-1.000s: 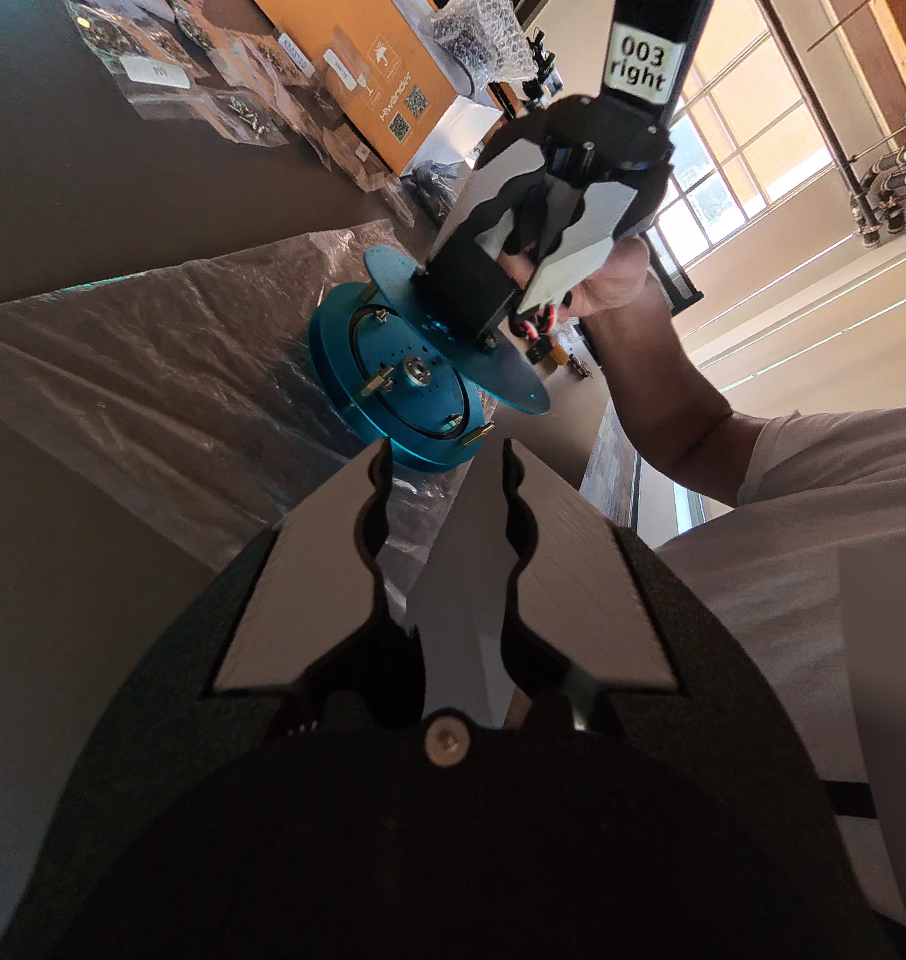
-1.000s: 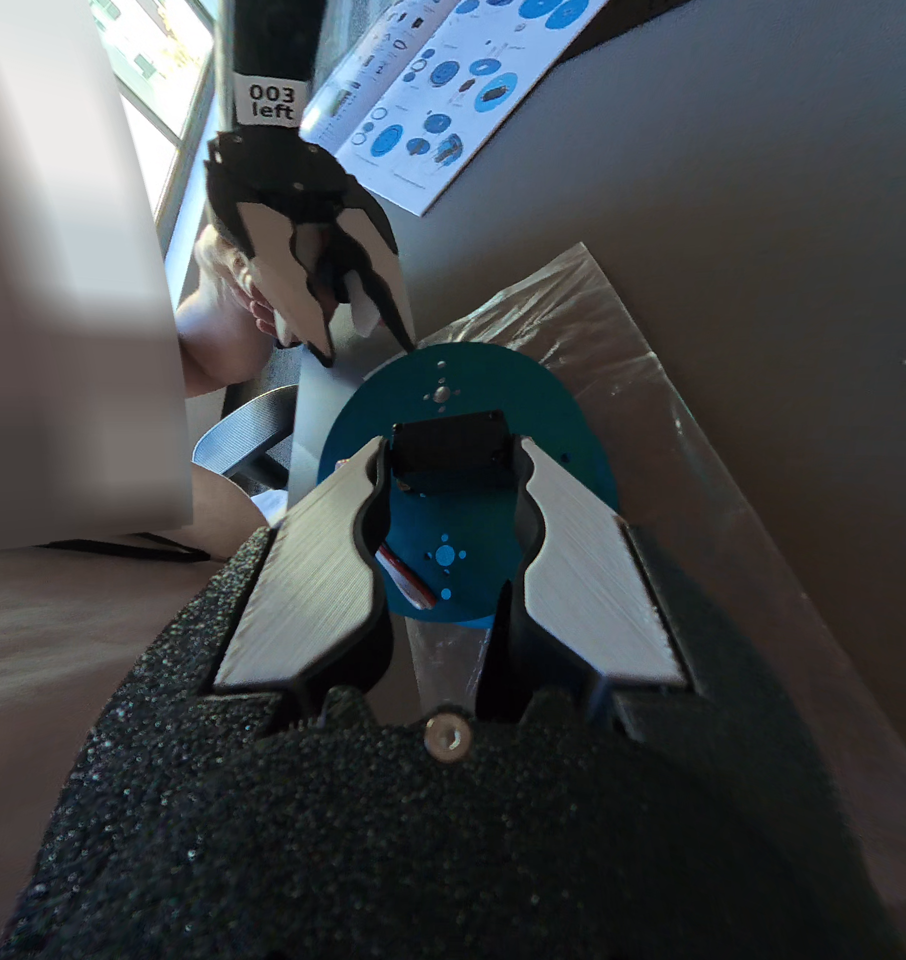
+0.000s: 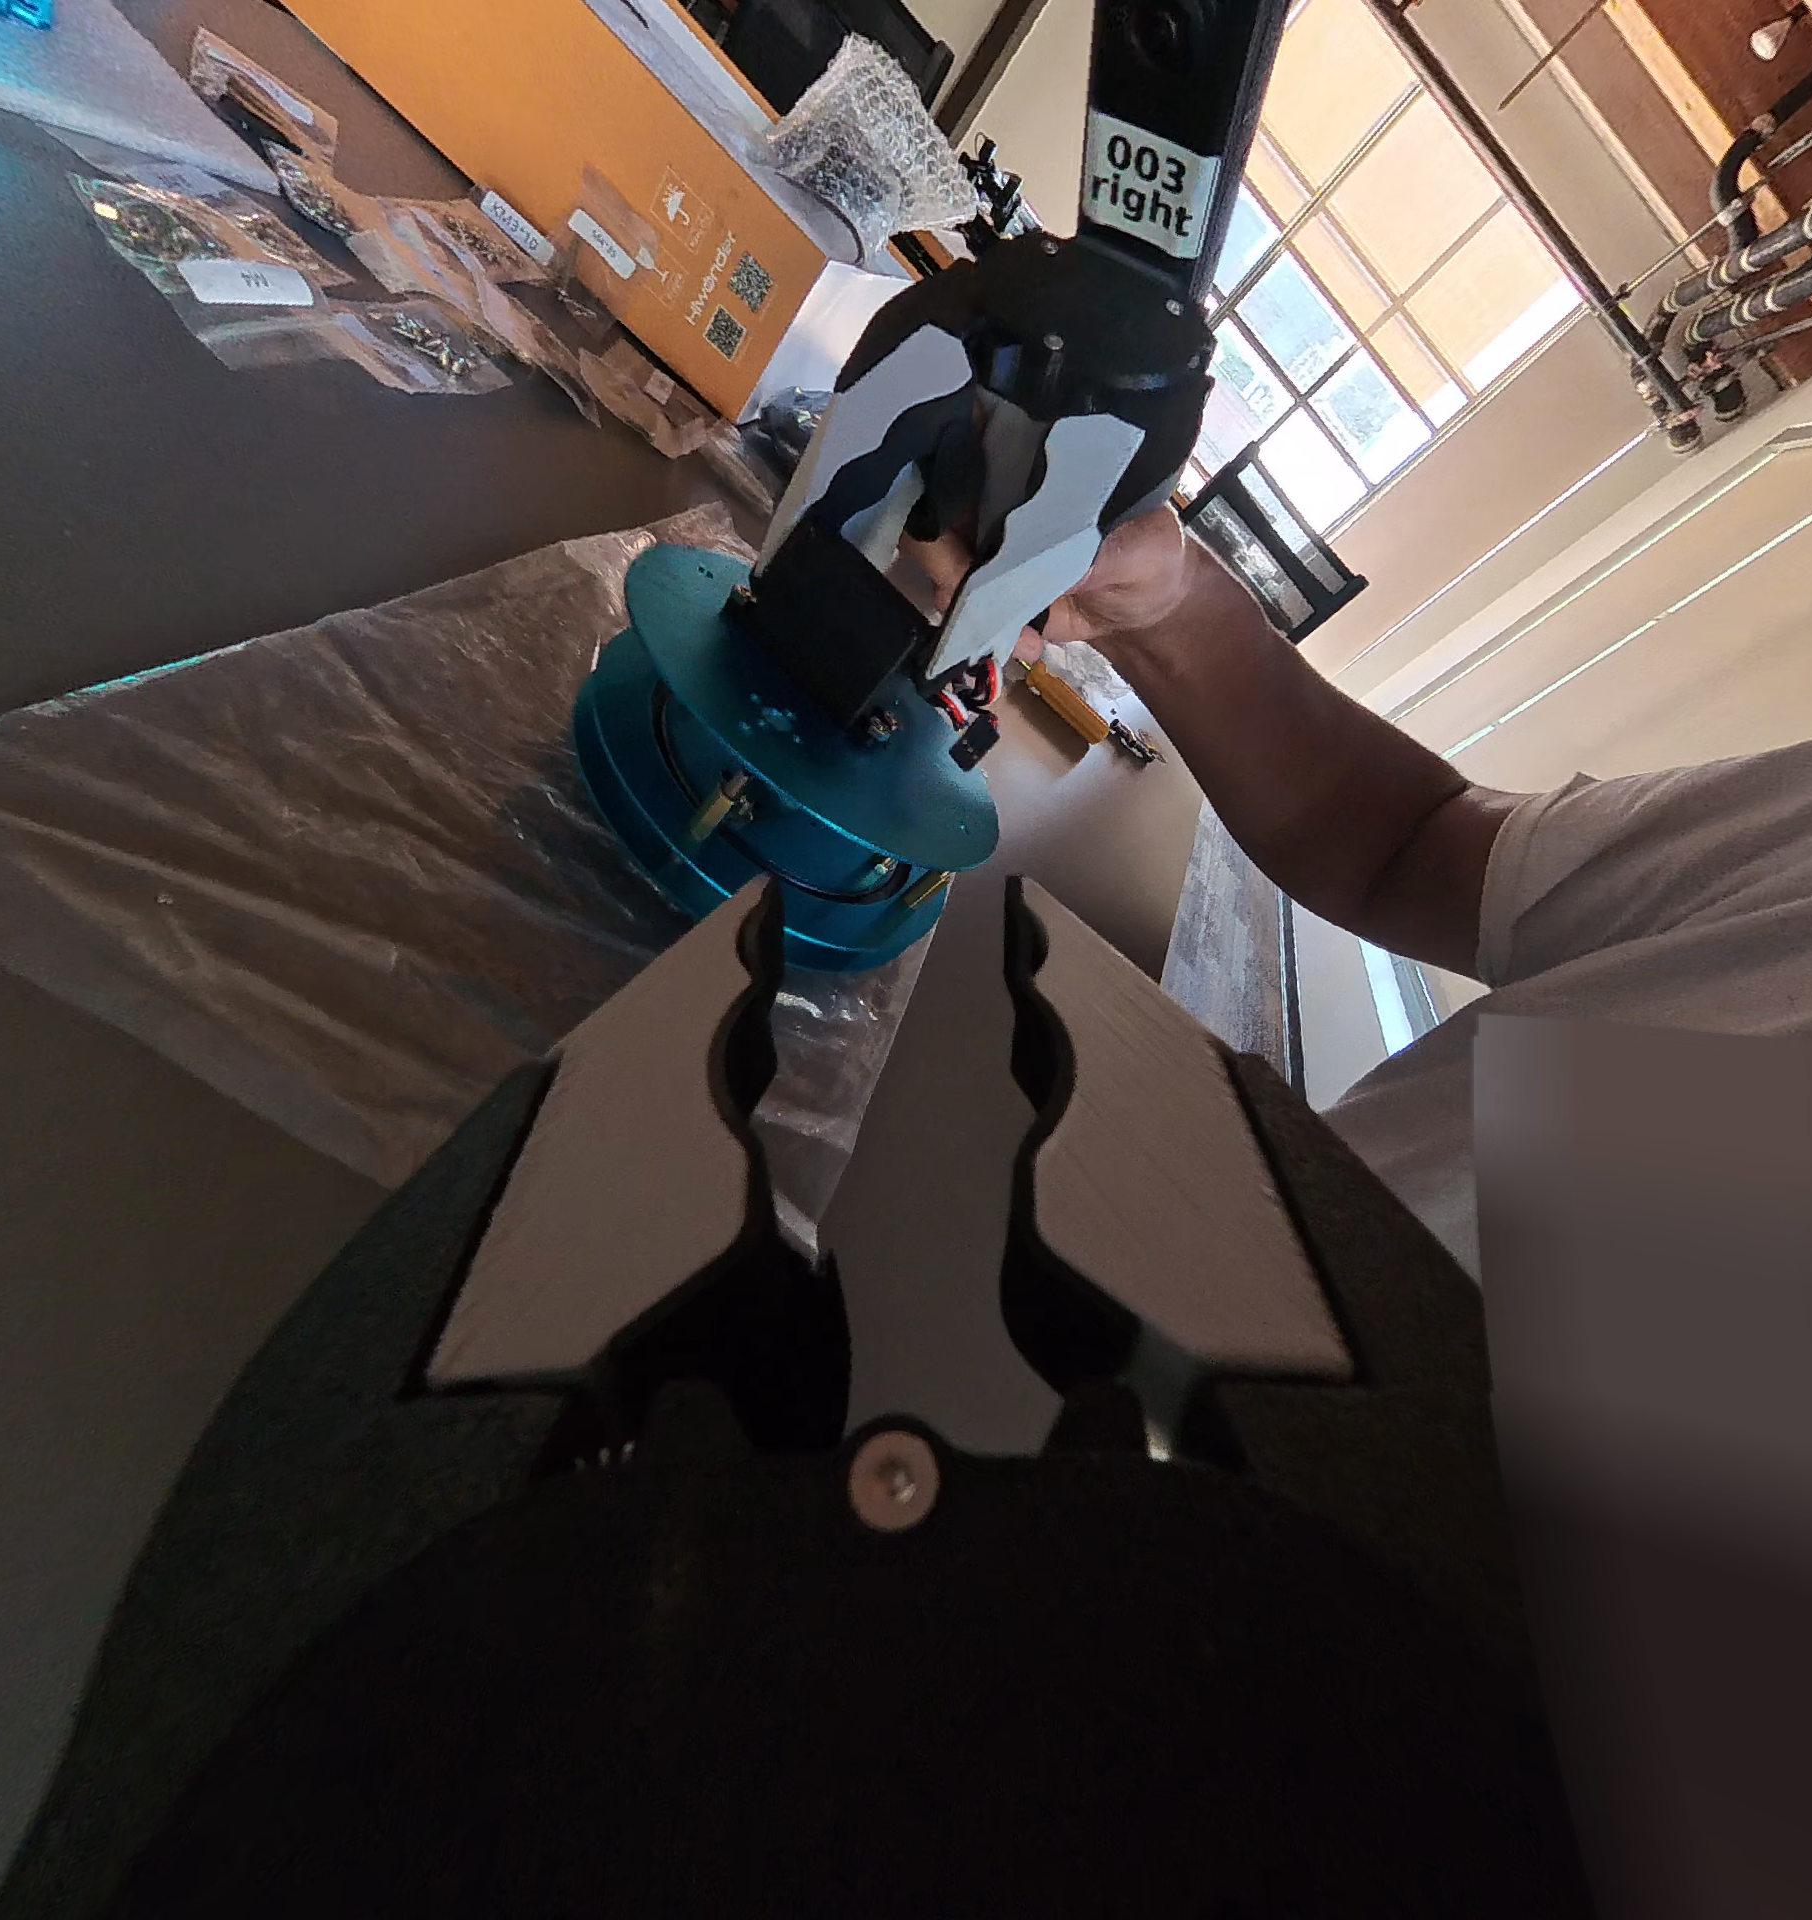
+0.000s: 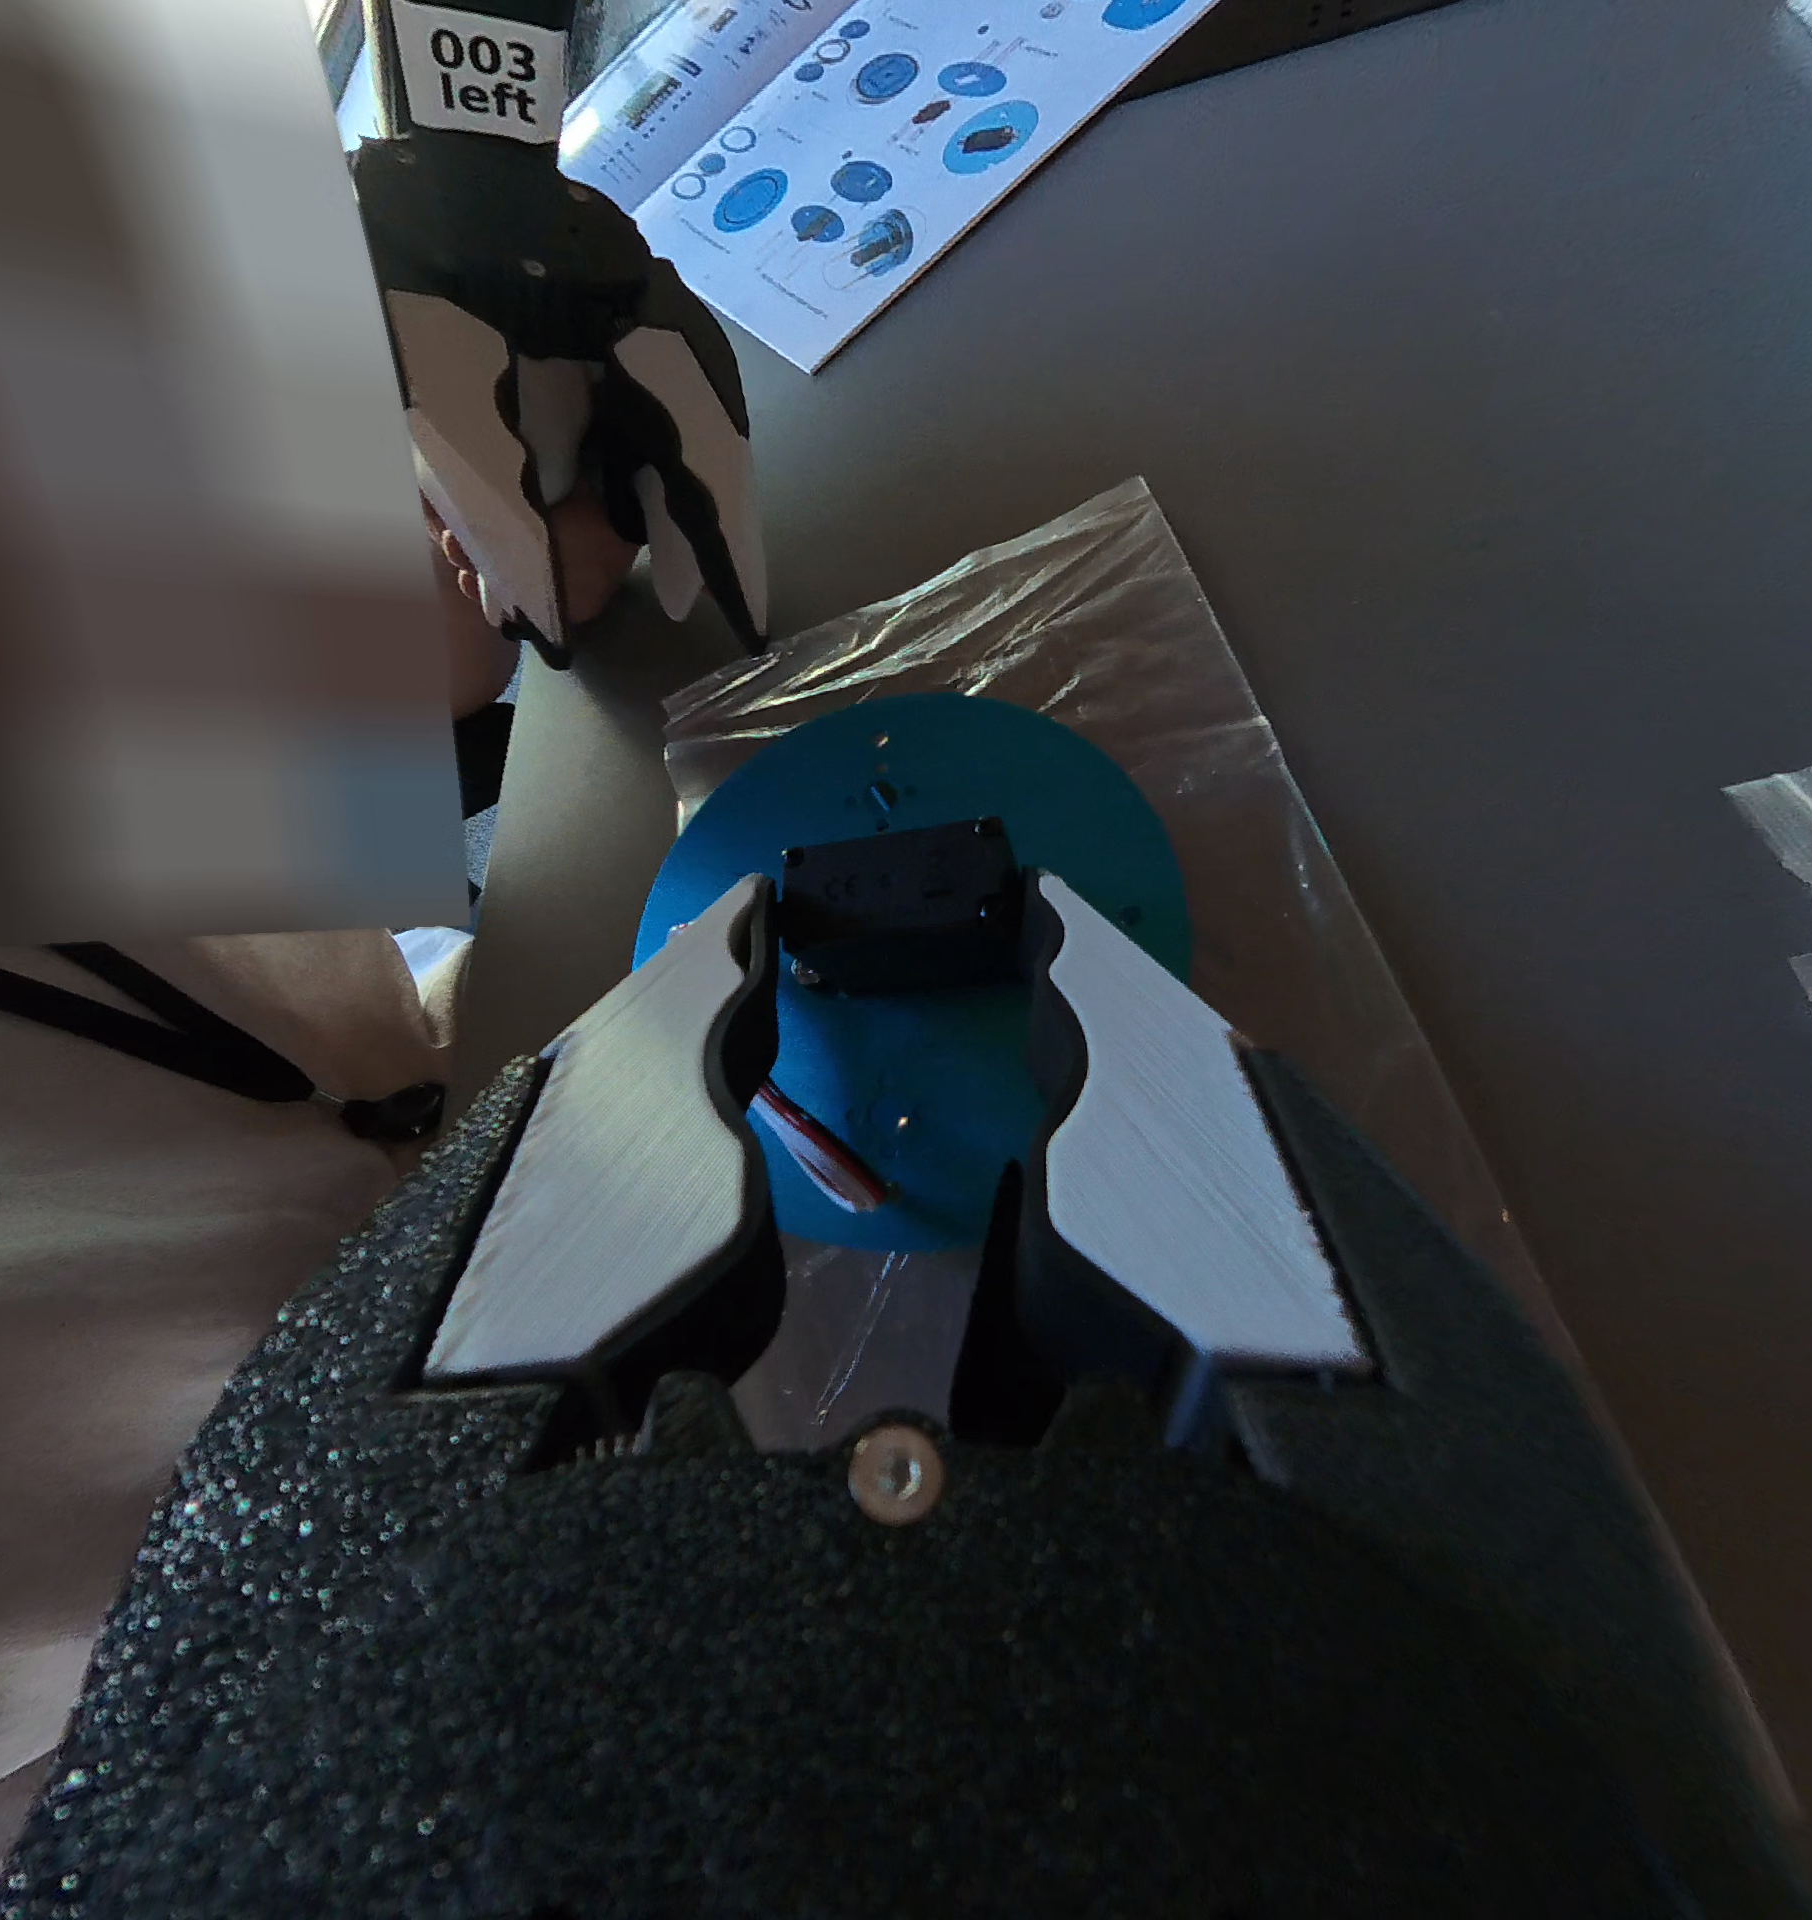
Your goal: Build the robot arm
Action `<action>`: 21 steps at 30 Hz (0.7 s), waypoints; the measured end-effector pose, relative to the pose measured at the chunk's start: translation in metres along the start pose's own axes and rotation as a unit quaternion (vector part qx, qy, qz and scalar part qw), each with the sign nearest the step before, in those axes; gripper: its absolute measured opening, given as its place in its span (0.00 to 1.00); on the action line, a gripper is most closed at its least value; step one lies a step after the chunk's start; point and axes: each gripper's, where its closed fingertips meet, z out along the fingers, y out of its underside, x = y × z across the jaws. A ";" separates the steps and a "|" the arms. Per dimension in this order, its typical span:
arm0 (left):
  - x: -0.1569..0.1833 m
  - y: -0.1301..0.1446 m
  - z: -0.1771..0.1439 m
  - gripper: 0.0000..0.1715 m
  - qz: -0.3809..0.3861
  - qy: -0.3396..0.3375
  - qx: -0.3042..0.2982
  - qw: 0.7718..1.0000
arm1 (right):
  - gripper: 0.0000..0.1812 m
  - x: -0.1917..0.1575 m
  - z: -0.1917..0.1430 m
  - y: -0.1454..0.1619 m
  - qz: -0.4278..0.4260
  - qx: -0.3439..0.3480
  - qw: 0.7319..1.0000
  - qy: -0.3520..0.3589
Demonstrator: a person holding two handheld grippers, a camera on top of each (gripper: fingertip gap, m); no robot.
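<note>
R claw (image 4: 900, 914) clamps servo (image 4: 897, 914).

Blue disc assembly (image 3: 798, 790) matt metal; bag (image 3: 289, 810) glossy plastic.

Bright daylight floods through windows (image 3: 1338, 312) at the upper right; the desk (image 4: 1453, 436) stays dim, edges bend fisheye-style.

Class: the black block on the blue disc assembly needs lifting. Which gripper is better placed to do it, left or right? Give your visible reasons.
Probably the right gripper: its jaws already sit on either side of the black block atop the blue disc assembly. The left gripper is open, empty and just short of the assembly's rim.
</note>
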 end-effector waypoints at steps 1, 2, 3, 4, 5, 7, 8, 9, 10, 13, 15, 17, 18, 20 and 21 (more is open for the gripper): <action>0.000 0.000 0.000 0.24 0.001 0.001 -0.001 1.000 | 0.25 -0.001 0.000 0.000 0.000 0.000 1.000 -0.002; 0.000 -0.001 0.001 0.24 0.002 0.002 -0.001 1.000 | 0.25 0.000 0.001 0.000 -0.002 0.001 1.000 0.002; 0.000 -0.001 0.002 0.24 0.004 0.003 -0.001 1.000 | 0.25 0.001 0.001 0.000 -0.003 0.001 1.000 0.005; 0.000 -0.002 0.002 0.24 0.005 0.003 -0.002 1.000 | 0.25 0.002 0.001 0.000 -0.001 0.001 1.000 0.007; -0.001 -0.002 0.003 0.24 0.006 0.002 -0.002 1.000 | 0.25 0.004 0.000 -0.001 0.002 0.001 1.000 0.013; -0.004 -0.005 0.003 0.24 0.012 -0.003 -0.002 1.000 | 0.25 0.006 -0.001 0.000 0.005 0.001 1.000 0.021; -0.007 -0.007 0.004 0.24 0.015 -0.009 -0.001 1.000 | 0.25 0.005 -0.002 0.001 0.008 0.001 1.000 0.020; -0.010 -0.010 0.003 0.24 0.019 -0.016 0.000 1.000 | 0.25 0.004 -0.003 0.001 0.012 0.002 1.000 0.018; -0.013 -0.013 0.003 0.24 0.022 -0.022 0.001 1.000 | 0.25 0.001 -0.003 0.002 0.013 0.003 1.000 0.016; -0.018 -0.021 0.000 0.23 0.027 -0.030 0.010 0.999 | 0.25 -0.001 -0.003 0.004 0.009 0.000 1.000 0.020; -0.020 -0.026 0.000 0.23 0.026 -0.032 0.015 0.999 | 0.25 -0.003 -0.002 0.004 -0.003 -0.006 1.000 0.021; -0.021 -0.027 0.001 0.23 0.028 -0.033 0.014 0.999 | 0.25 -0.009 0.001 0.004 -0.009 -0.008 1.000 0.006; -0.022 -0.027 0.002 0.23 0.031 -0.036 0.012 0.999 | 0.25 -0.008 0.002 0.004 -0.010 -0.010 1.000 0.006; -0.028 -0.025 0.005 0.22 0.041 -0.049 -0.002 0.998 | 0.25 -0.007 0.002 0.004 -0.022 -0.018 1.000 0.011; -0.032 -0.022 0.008 0.21 0.043 -0.058 -0.013 0.997 | 0.25 -0.007 0.003 0.004 -0.028 -0.023 0.999 0.012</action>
